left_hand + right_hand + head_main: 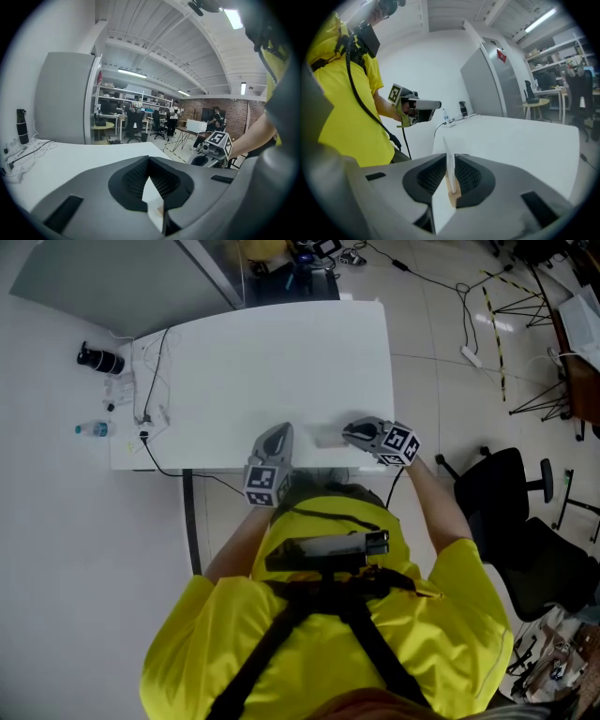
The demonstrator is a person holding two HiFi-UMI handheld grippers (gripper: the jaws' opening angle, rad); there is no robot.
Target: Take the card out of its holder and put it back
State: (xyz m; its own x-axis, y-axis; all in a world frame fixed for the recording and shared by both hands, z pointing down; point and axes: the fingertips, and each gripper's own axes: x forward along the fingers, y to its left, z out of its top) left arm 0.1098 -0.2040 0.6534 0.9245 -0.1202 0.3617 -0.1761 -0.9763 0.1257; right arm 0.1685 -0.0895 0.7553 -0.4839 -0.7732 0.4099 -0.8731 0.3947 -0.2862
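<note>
Two grippers above one white table: left gripper clenched on one white card; right gripper, jaws loosened round one upright white-and-tan holder.

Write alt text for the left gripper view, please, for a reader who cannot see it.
The left gripper is shut on a thin white card, seen close up along its grey jaws. Beyond them lies a white table, with the right gripper and its marker cube to the right and a tall grey cabinet to the left.
</note>
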